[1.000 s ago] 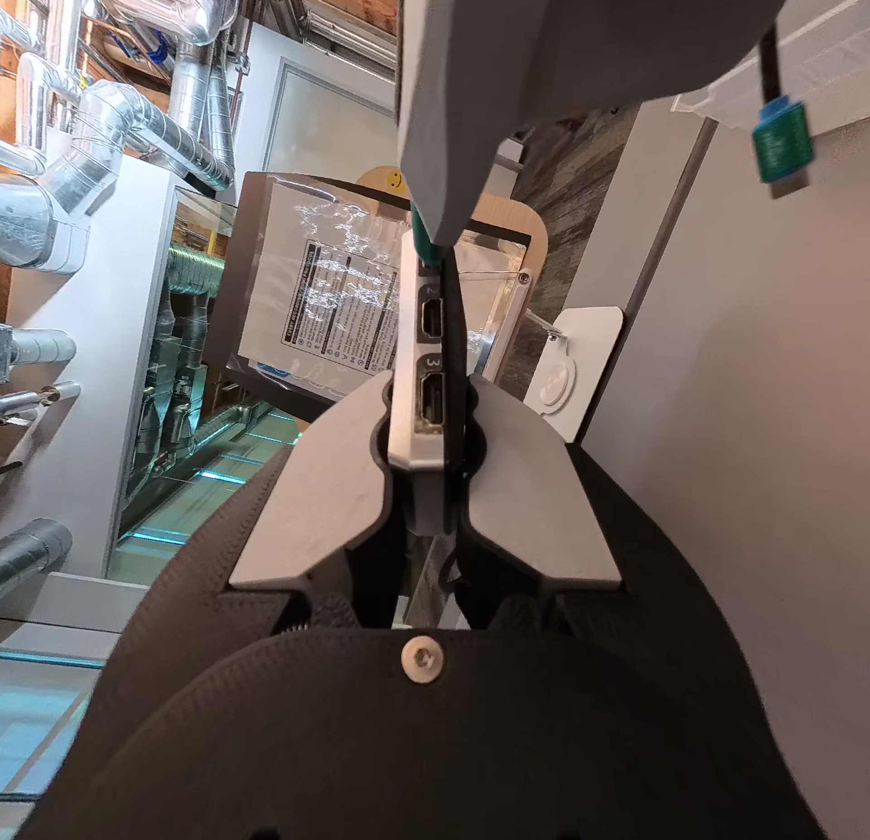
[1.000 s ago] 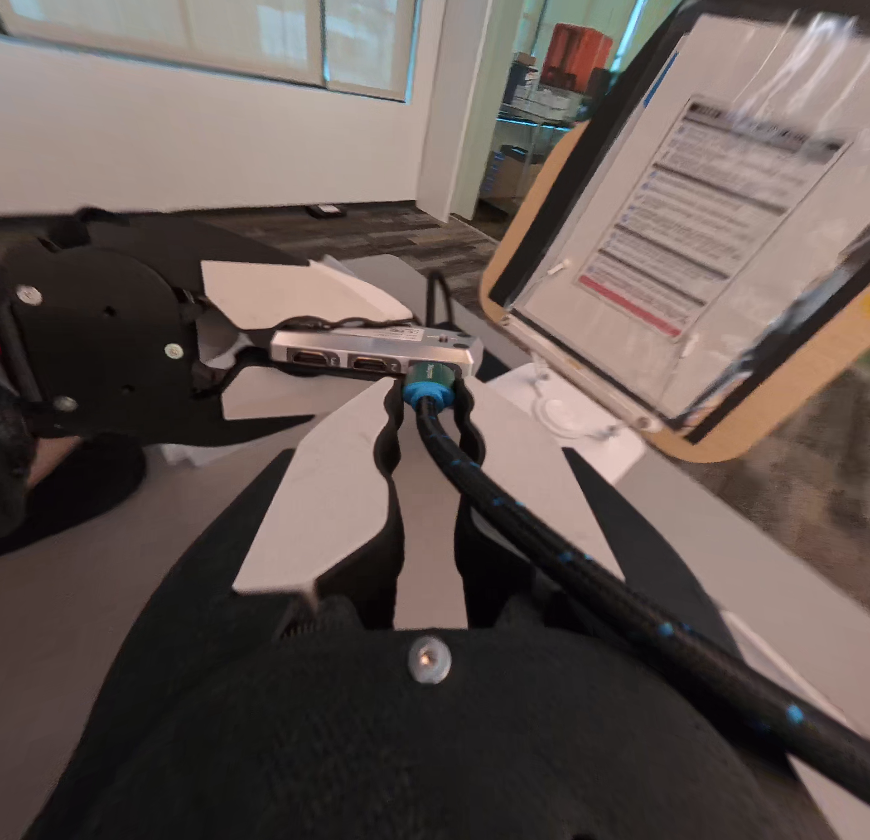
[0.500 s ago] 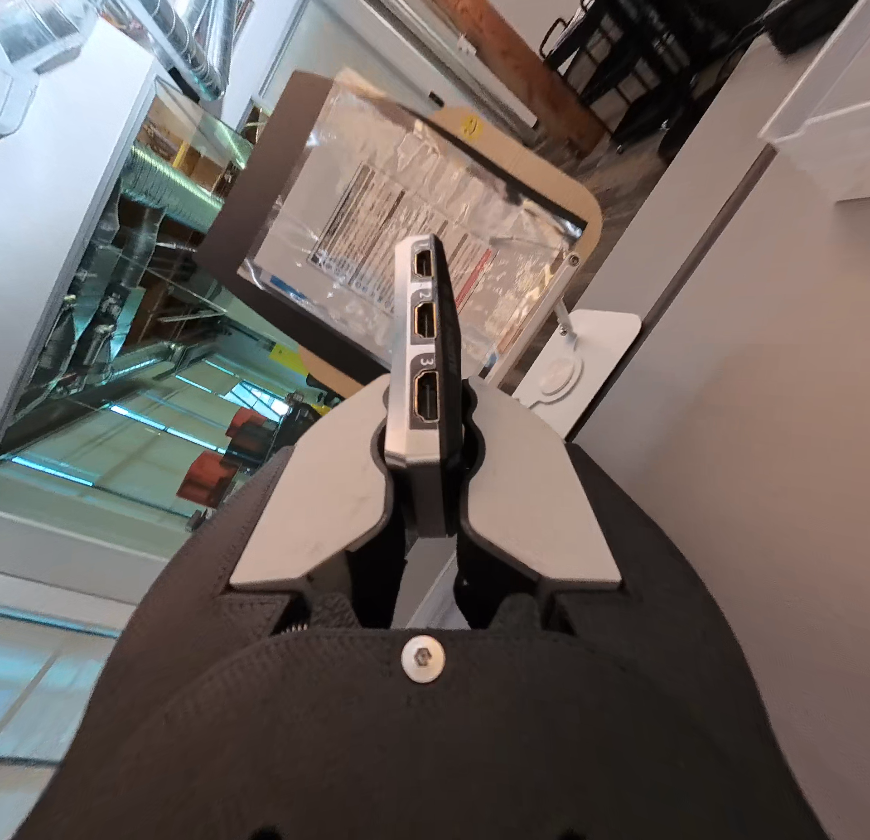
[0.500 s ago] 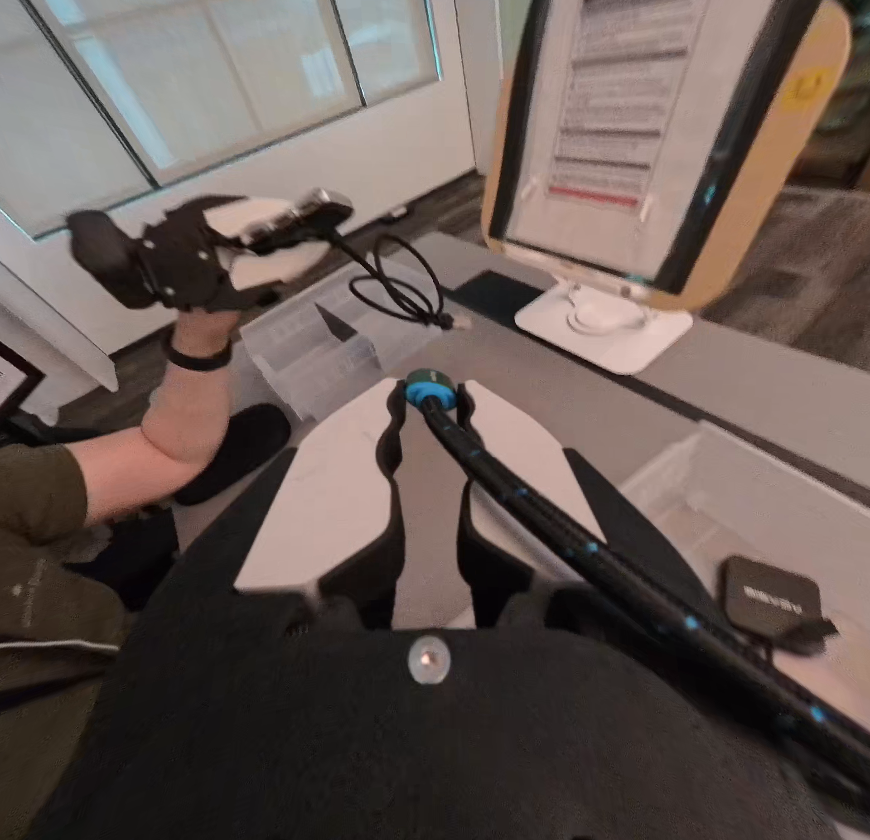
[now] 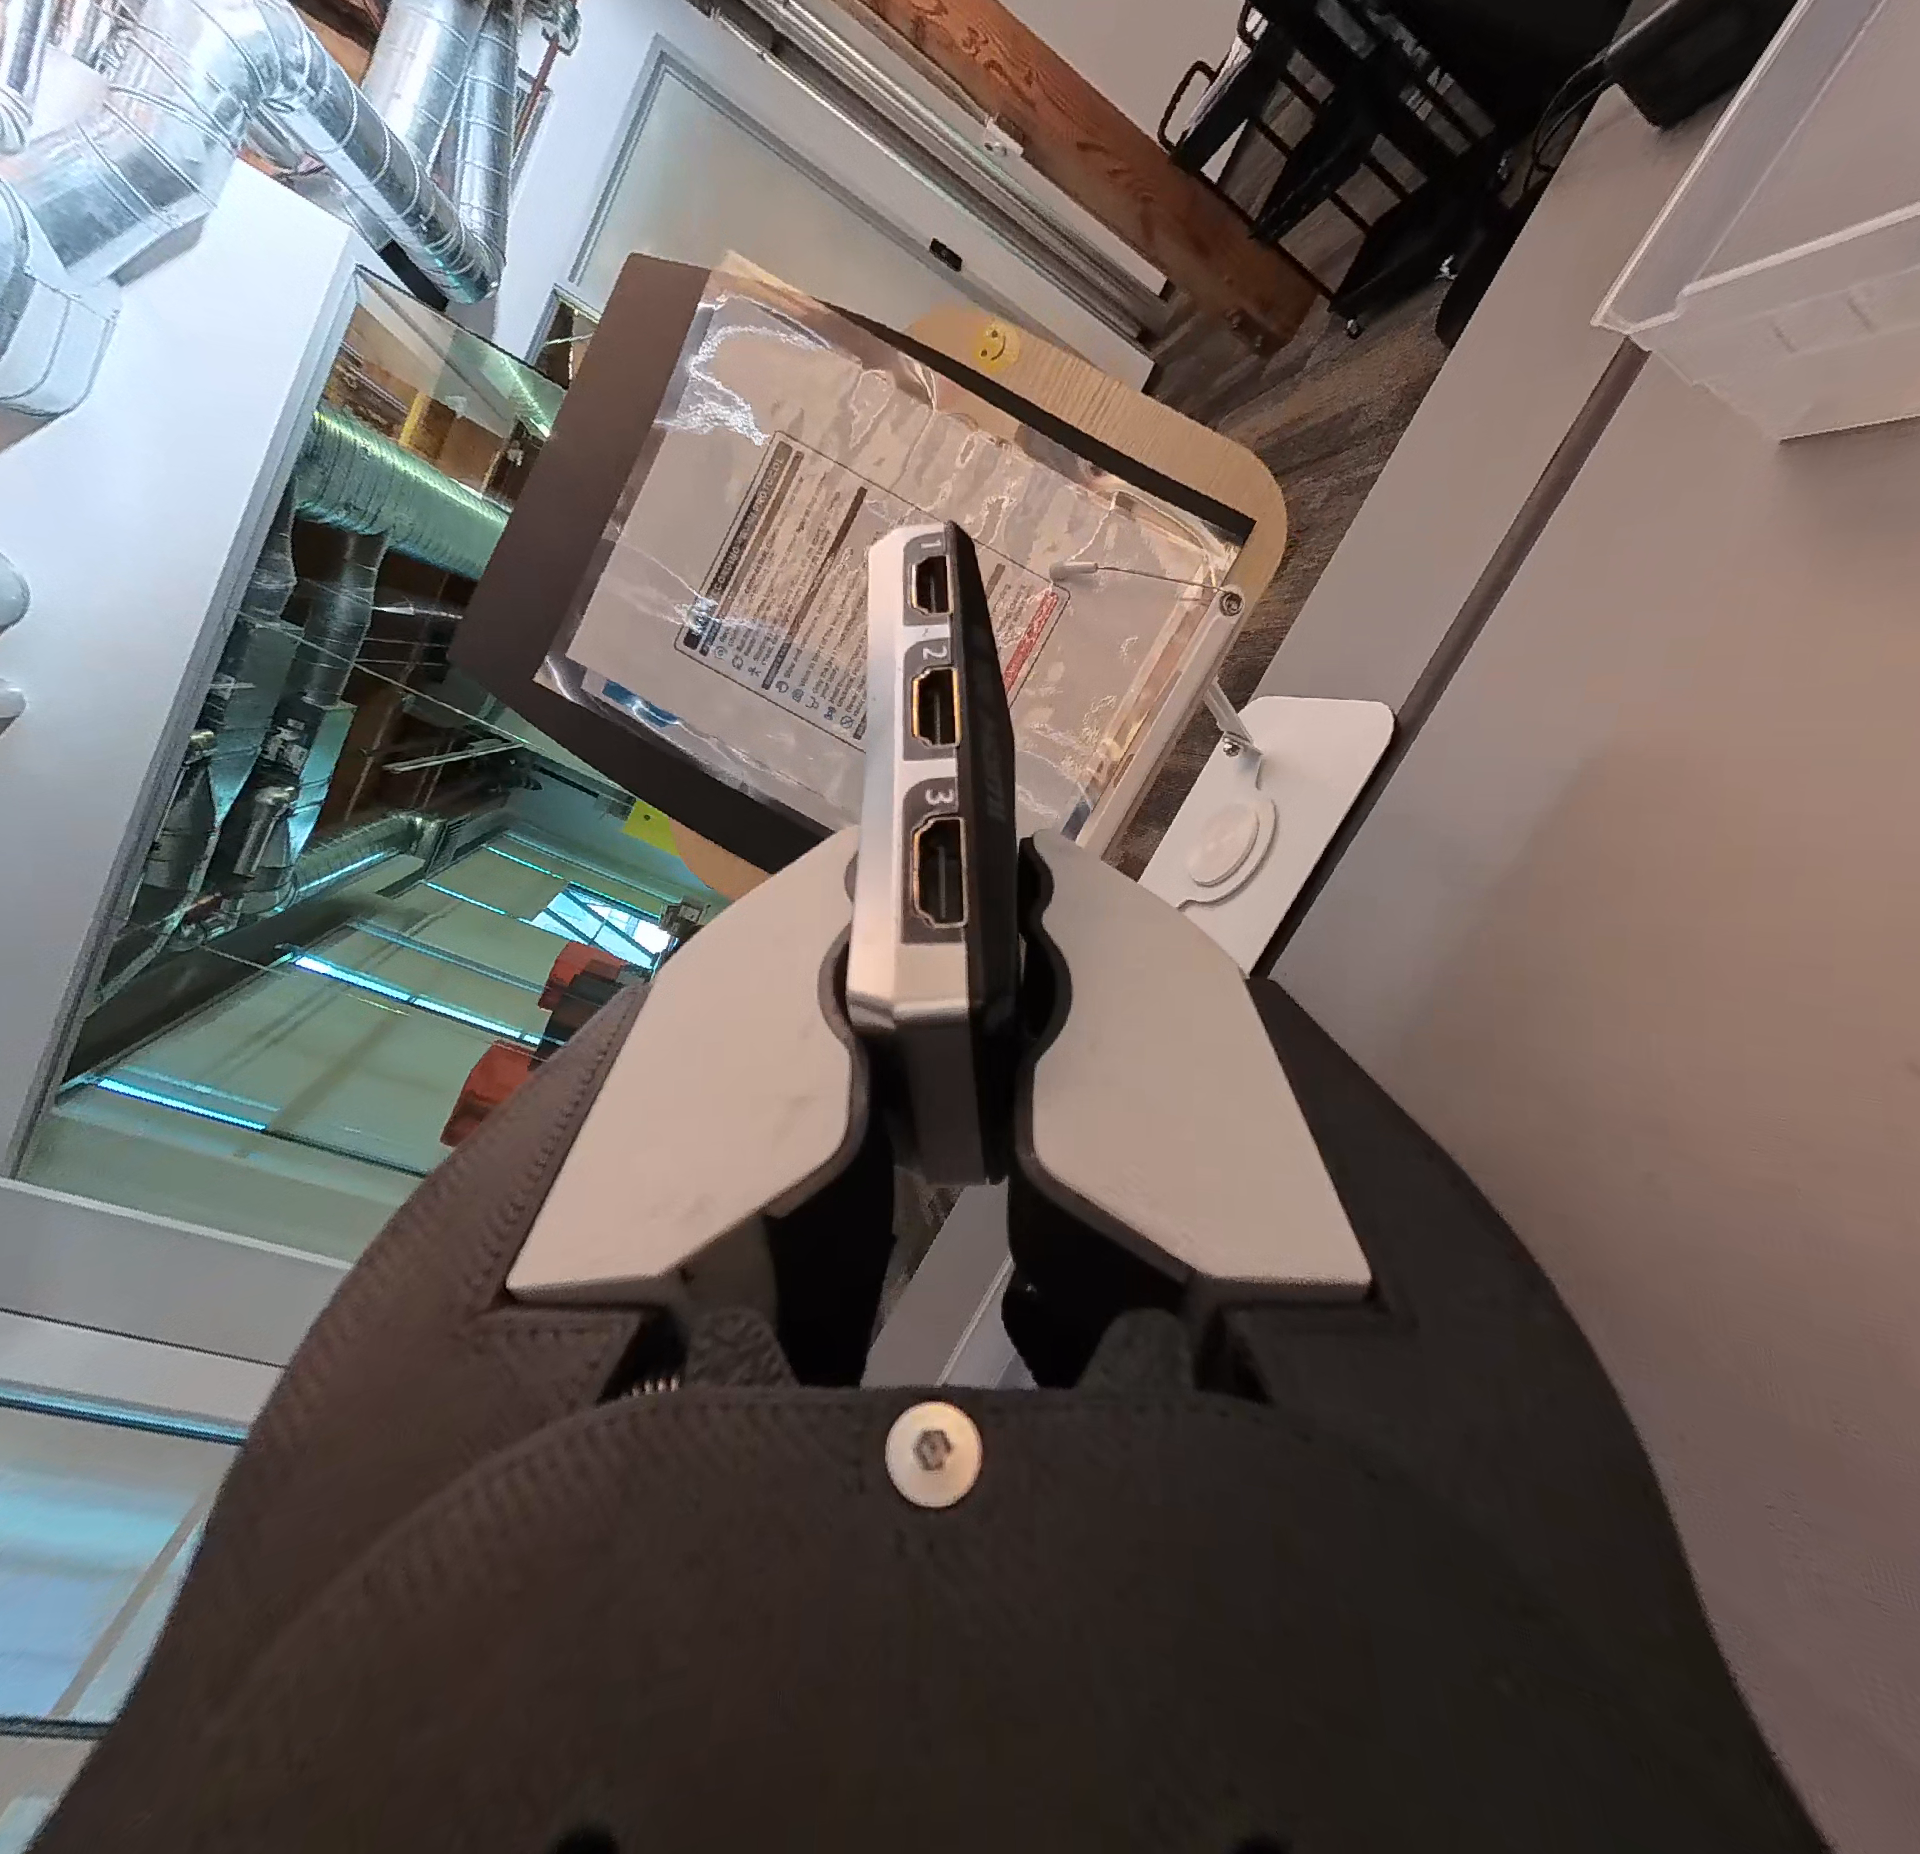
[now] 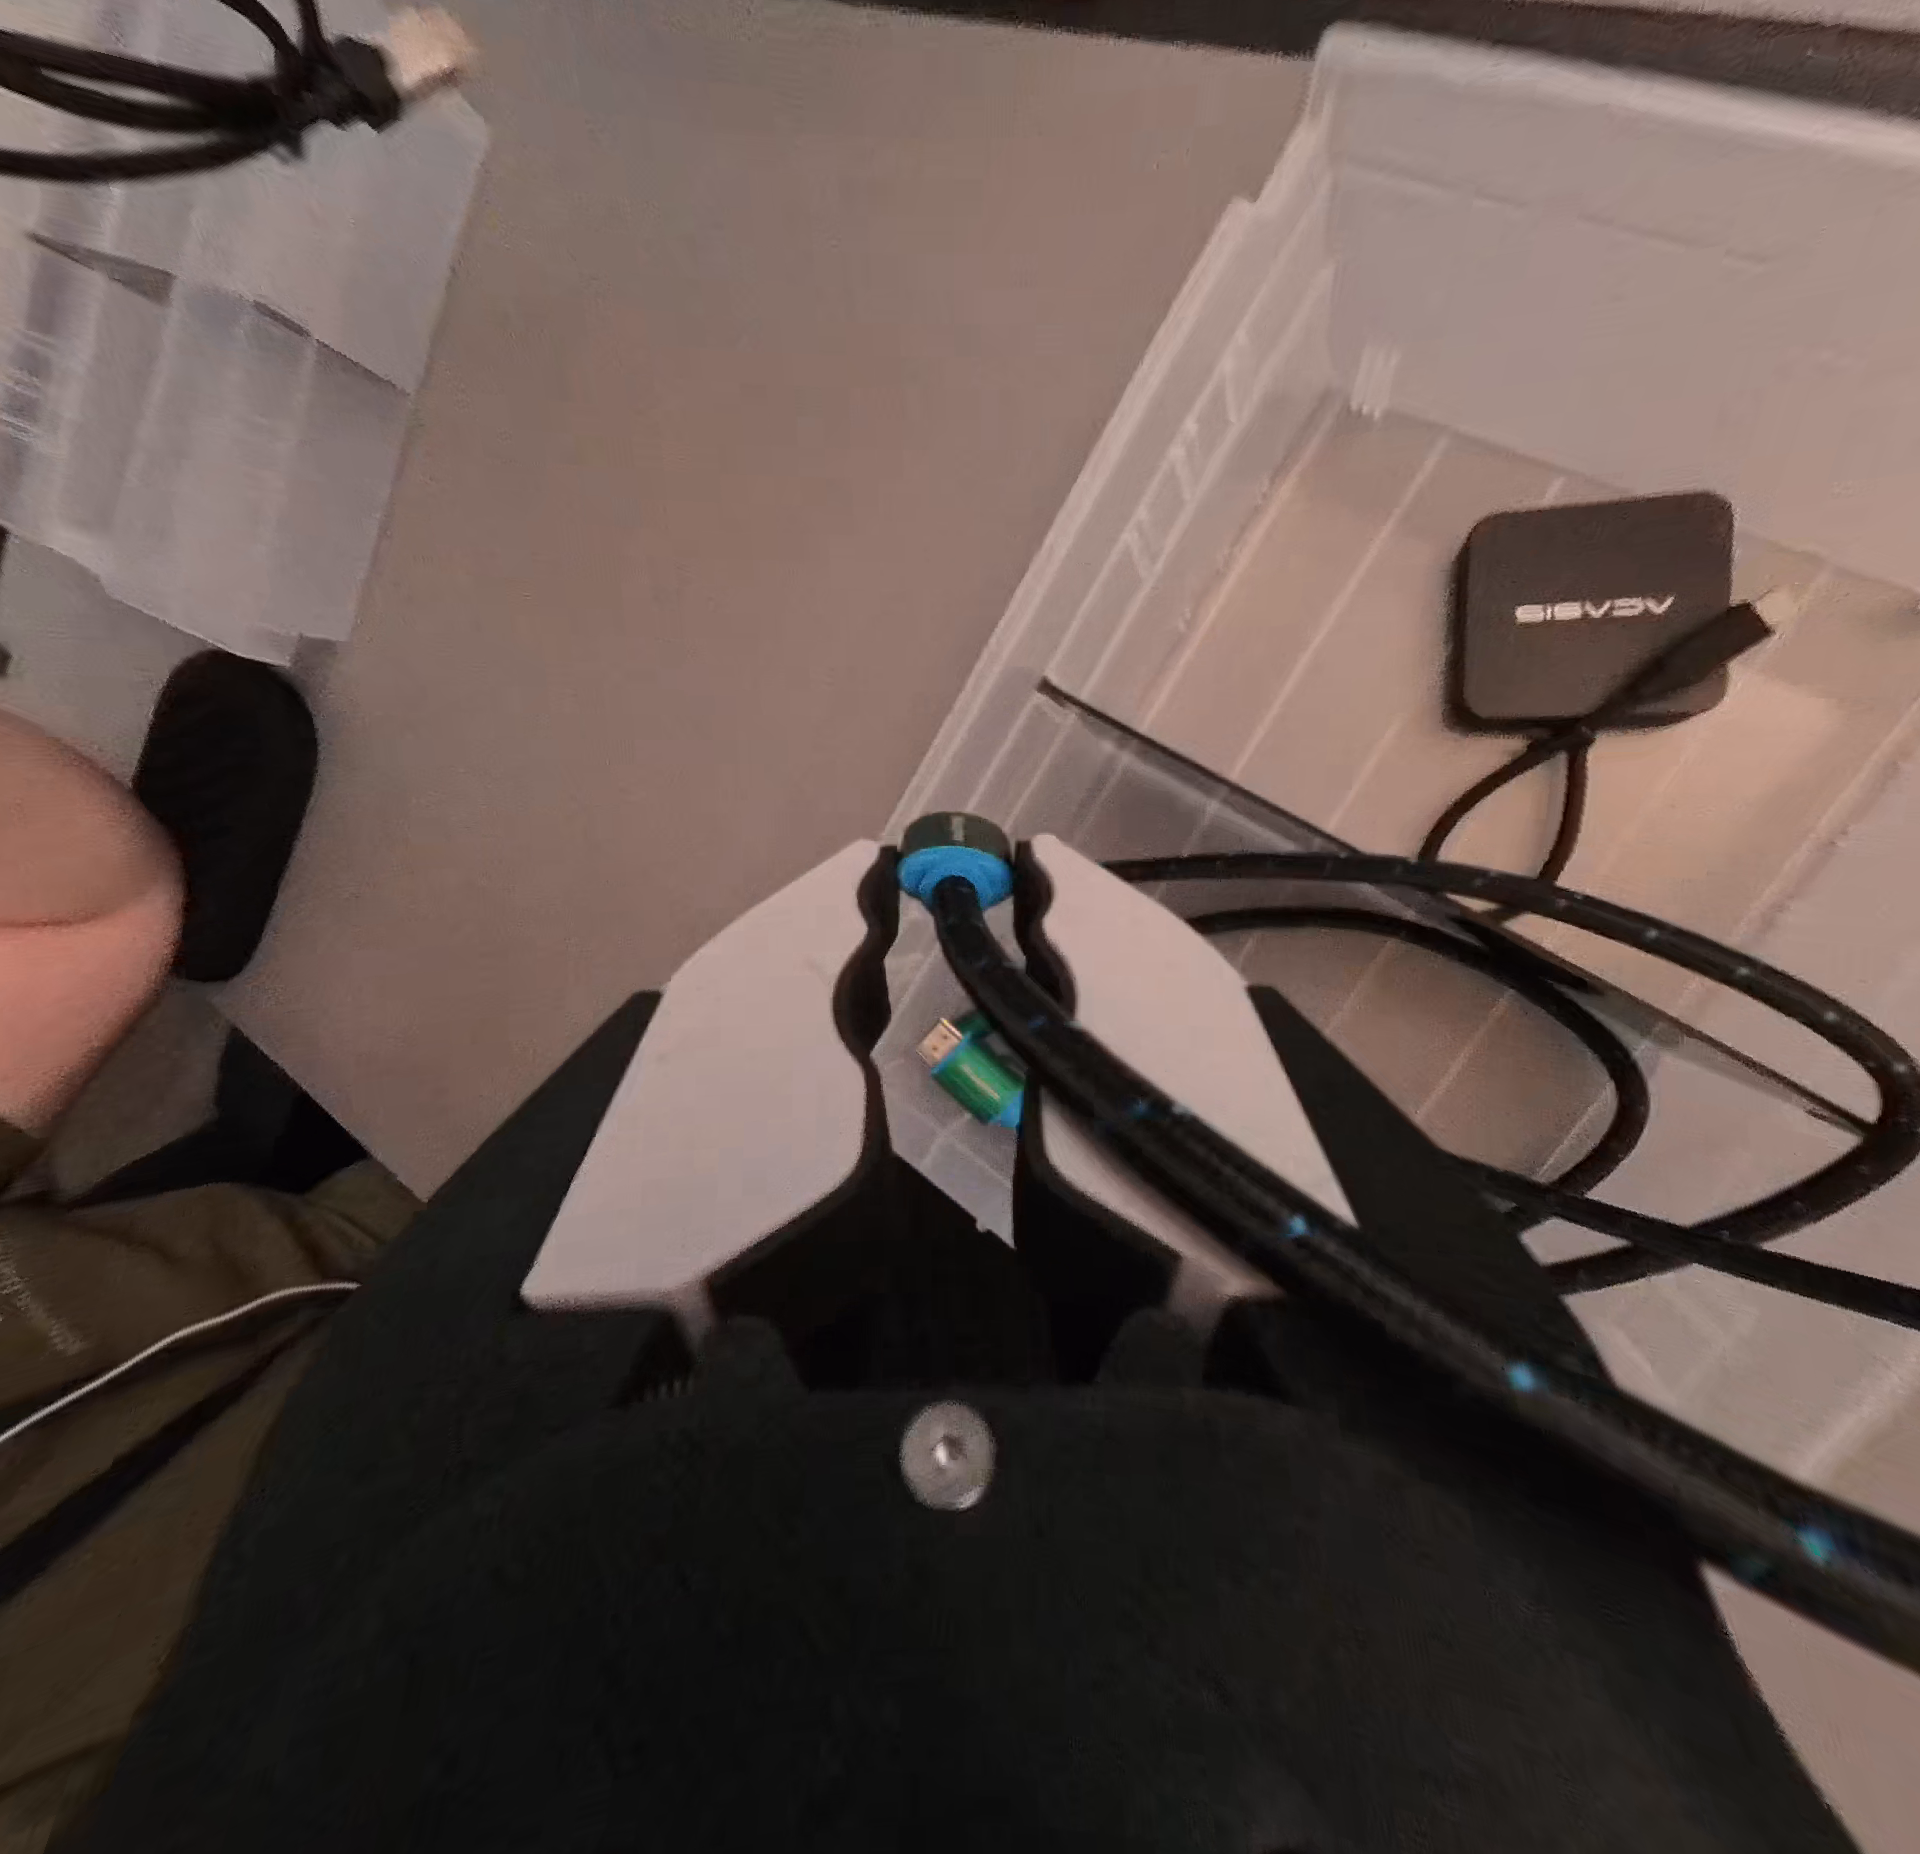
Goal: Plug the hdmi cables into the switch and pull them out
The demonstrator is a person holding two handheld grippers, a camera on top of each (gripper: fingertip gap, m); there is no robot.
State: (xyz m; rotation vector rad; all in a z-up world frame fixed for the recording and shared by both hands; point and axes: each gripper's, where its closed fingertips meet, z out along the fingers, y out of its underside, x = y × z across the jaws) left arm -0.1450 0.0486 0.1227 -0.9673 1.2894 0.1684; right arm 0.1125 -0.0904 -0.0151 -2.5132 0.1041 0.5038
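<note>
In my left gripper [image 5: 940,931] I hold the switch [image 5: 930,838], the two fingers closed on its flat faces near one end, so the slim silver body stands on edge and runs straight away from me along the fingers. Its long axis points forward toward the stand-mounted display [image 5: 831,516] beyond the grey table [image 5: 1610,973], and the row of three ports on its narrow side faces me, all three empty, the nearest one sitting just past my fingertips. A clear bin [image 5: 1787,287] shows at the far right of that view. Over on my right, my right gripper [image 6: 951,869] is clamped on the hdmi cable [image 6: 1195,1129] just behind its blue-collared plug [image 6: 954,854], which pokes out past the fingertips and points down toward the edge of a clear plastic tray [image 6: 1195,516]. The braided cable trails back over the right finger and loops inside the tray, where a green-shelled connector [image 6: 971,1072] lies below my fingers and a flat black box [image 6: 1595,609] with its own lead rests farther right. The switch does not show in the right view, so the two are well apart; I judge this plug is out, and any next plugging would need the plug swung round to line up with the port face.
</note>
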